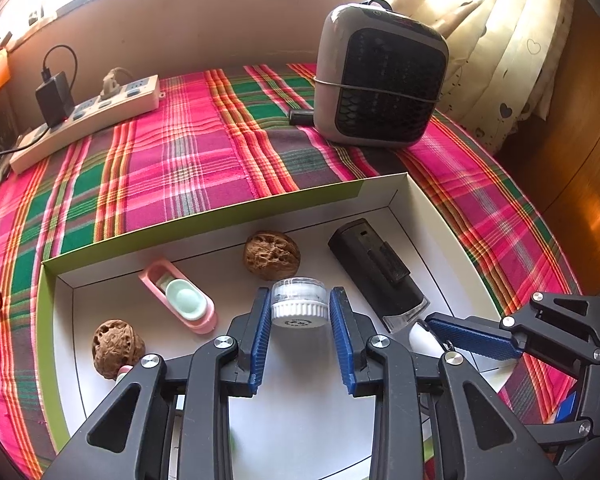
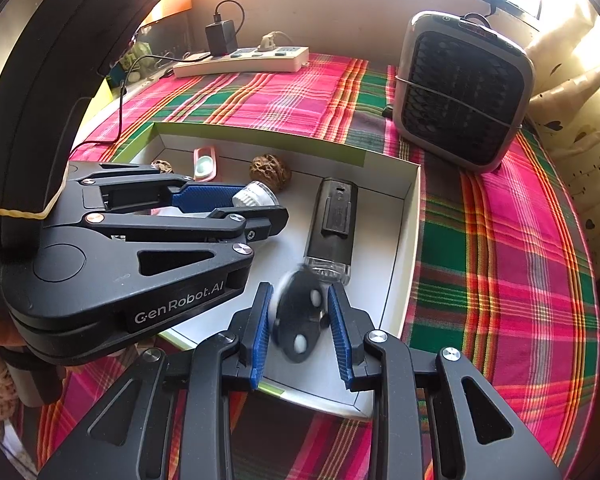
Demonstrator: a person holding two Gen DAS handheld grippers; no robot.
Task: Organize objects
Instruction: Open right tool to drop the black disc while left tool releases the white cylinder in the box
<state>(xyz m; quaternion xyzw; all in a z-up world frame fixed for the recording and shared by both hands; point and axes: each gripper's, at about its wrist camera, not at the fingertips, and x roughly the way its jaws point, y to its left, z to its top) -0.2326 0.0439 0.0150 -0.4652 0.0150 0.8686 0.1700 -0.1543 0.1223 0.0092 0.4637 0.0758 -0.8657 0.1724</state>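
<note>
Sunlit plaid cloth (image 1: 204, 148) covers the counter, with a power strip (image 1: 88, 120) and a small heater (image 1: 380, 76) at the back and a shallow white box (image 1: 204, 220) in front. Inside the box lie 2 walnuts (image 1: 272, 255), a pink case (image 1: 178, 296) and a black flashlight (image 1: 376, 272). The left gripper (image 1: 299, 312) has a small white jar (image 1: 299, 303) between its blue pads; the pads look just off its sides, so the jaws seem loosened rather than clamped. The jar looks light, rigid and smooth, so its ribbed cap is the surest place to pinch. The right gripper (image 2: 300, 320) pinches a blurred black piece with white dots (image 2: 300, 320) over the box's near corner; it seems small, hard and light, best held across its flat faces.
</note>
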